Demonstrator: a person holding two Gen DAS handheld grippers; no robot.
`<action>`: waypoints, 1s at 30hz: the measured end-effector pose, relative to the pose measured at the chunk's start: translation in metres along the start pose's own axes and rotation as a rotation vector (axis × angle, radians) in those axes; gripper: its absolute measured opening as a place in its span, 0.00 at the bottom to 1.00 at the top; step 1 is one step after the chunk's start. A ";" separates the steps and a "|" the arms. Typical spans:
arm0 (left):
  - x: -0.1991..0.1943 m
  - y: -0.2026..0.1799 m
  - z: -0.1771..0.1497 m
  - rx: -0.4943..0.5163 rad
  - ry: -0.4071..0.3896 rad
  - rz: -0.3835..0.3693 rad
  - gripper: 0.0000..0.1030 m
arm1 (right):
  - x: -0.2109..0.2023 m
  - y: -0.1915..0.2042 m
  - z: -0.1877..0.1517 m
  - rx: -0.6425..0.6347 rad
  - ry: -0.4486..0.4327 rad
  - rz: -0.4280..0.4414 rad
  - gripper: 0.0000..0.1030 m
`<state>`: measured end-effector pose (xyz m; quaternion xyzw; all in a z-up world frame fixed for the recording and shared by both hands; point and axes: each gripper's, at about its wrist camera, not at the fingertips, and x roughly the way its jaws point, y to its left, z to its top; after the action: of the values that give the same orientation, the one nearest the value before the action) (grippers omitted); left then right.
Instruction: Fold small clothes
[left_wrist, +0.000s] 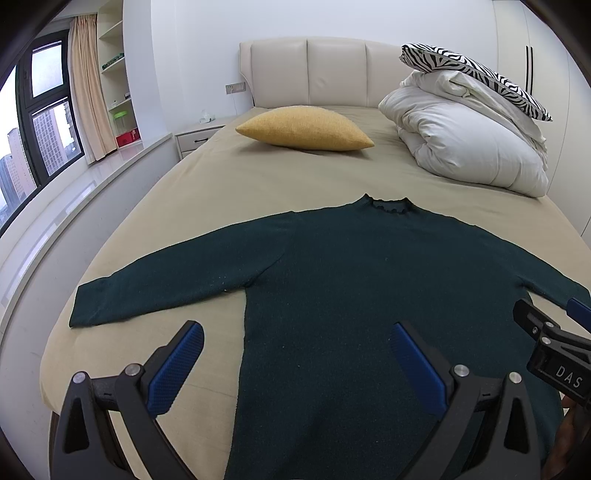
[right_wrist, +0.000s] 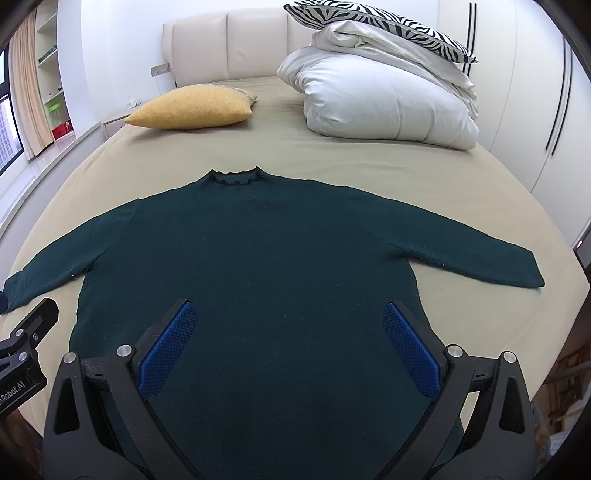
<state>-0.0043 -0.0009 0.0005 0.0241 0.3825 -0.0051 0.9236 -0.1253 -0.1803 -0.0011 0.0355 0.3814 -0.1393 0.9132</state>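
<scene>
A dark green long-sleeved sweater (left_wrist: 351, 266) lies flat on the beige bed (left_wrist: 207, 184), collar toward the headboard, both sleeves spread out sideways. It also shows in the right wrist view (right_wrist: 280, 251). My left gripper (left_wrist: 295, 332) is open and empty, held above the sweater's lower left side and hem. My right gripper (right_wrist: 290, 314) is open and empty above the sweater's lower middle. The right gripper also shows at the right edge of the left wrist view (left_wrist: 554, 332). The left gripper's body shows at the lower left of the right wrist view (right_wrist: 26, 343).
A yellow pillow (left_wrist: 306, 127) lies near the headboard. A folded white duvet (left_wrist: 469, 144) with a zebra-print pillow (left_wrist: 476, 74) on top sits at the far right. A window ledge (left_wrist: 74, 206) runs along the bed's left. A white wardrobe (right_wrist: 535, 110) stands on the right.
</scene>
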 end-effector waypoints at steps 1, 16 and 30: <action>0.000 0.000 0.000 -0.001 0.000 -0.001 1.00 | 0.000 0.000 0.000 0.000 0.001 0.000 1.00; 0.000 0.000 -0.001 0.000 0.000 -0.001 1.00 | 0.002 -0.001 0.000 0.001 0.004 0.005 1.00; 0.000 0.000 0.000 0.000 0.001 -0.001 1.00 | 0.004 0.000 -0.001 -0.002 0.015 0.009 1.00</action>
<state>-0.0042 -0.0011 0.0004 0.0240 0.3829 -0.0054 0.9235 -0.1231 -0.1812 -0.0046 0.0371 0.3883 -0.1348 0.9109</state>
